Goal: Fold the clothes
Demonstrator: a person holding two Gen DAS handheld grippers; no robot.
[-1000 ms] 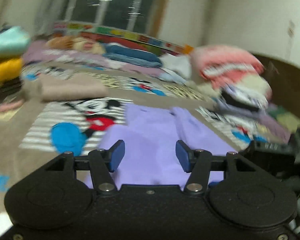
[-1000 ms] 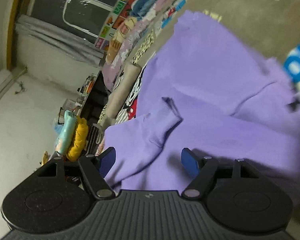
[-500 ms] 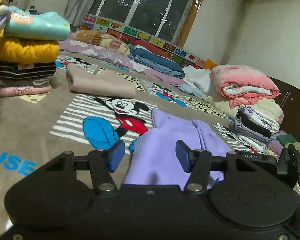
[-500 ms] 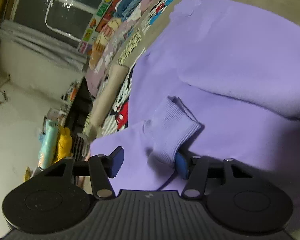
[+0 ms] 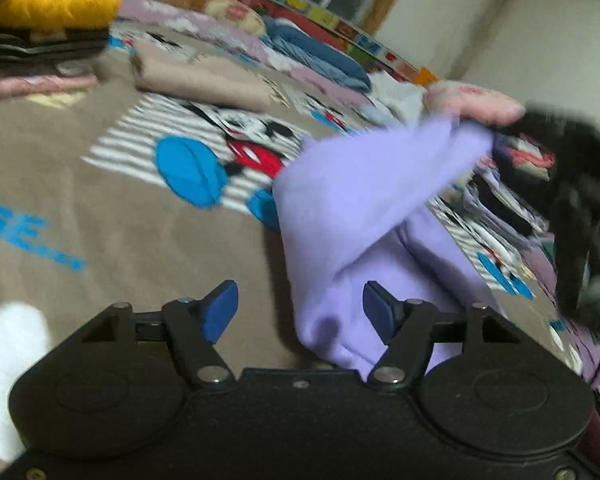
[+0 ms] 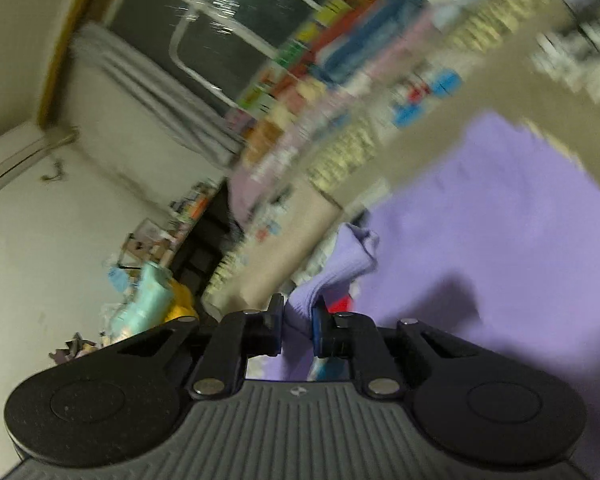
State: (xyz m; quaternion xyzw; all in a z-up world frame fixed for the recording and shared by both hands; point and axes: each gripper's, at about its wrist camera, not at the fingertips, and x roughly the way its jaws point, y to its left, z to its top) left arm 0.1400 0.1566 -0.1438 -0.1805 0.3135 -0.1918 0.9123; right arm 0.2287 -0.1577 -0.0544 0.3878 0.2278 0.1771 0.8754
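Your right gripper [image 6: 296, 320] has just closed on the ribbed cuff [image 6: 354, 252] of the purple sweatshirt [image 5: 364, 200] and lifted it, so the sleeve now rises toward the upper right of the left wrist view instead of lying flat on the bed [image 5: 100, 240]. Your left gripper [image 5: 300, 312] is opening, its pads either side of the lower bunched edge without pressing it. The sleeve fold looks underway.

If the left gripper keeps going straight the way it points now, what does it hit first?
Probably the purple sweatshirt: its bunched lower edge lies between the opening fingers of the left gripper, toward the right one. Blur makes depth uncertain.
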